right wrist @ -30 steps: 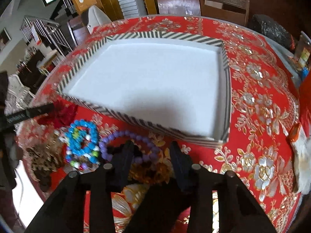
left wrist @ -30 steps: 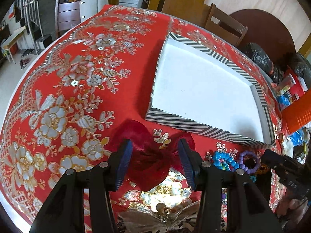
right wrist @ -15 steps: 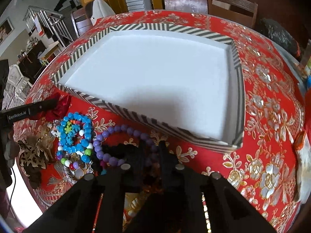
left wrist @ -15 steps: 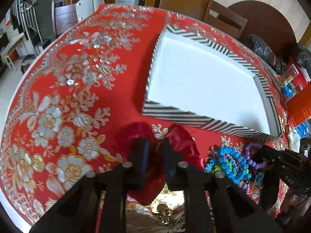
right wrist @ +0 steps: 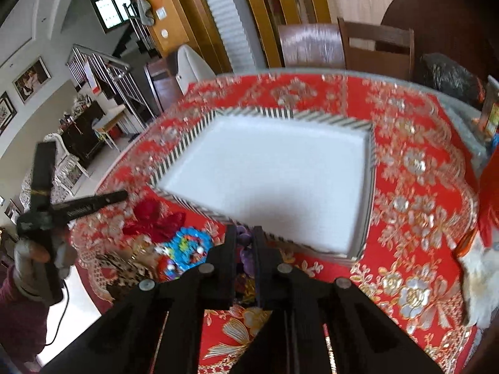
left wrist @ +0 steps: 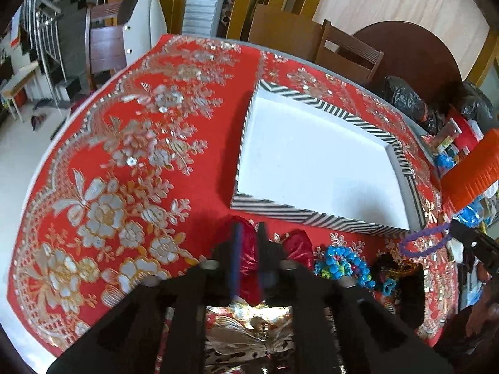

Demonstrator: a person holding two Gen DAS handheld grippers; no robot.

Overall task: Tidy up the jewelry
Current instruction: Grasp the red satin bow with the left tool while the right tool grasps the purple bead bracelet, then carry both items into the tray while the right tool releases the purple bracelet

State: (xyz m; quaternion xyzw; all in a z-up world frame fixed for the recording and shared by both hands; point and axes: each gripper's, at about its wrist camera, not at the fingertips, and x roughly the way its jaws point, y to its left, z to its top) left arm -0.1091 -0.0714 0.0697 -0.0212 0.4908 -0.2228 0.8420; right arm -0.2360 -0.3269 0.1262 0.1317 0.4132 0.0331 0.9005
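My left gripper (left wrist: 249, 233) is shut on a red velvet bow (left wrist: 248, 263) and holds it just above the red cloth, near the front edge of the striped tray (left wrist: 299, 213). My right gripper (right wrist: 243, 232) is shut on a purple bead bracelet (right wrist: 244, 241), which hangs as a loop in the left wrist view (left wrist: 424, 241). A blue bead bracelet (left wrist: 343, 263) lies on the cloth between them; it also shows in the right wrist view (right wrist: 190, 246). The tray's white inside (right wrist: 274, 174) holds nothing.
More dark and gold trinkets (left wrist: 393, 272) lie by the blue beads. A gold-patterned cloth piece (left wrist: 249, 330) lies under my left gripper. An orange box (left wrist: 467, 177) and black bags (left wrist: 405, 99) stand at the table's right. Chairs (right wrist: 374, 46) stand behind the table.
Both grippers closed, the left on the red bow, the right on the purple bracelet. Both have since risen from the cloth with their items; the purple bracelet now hangs off the table.
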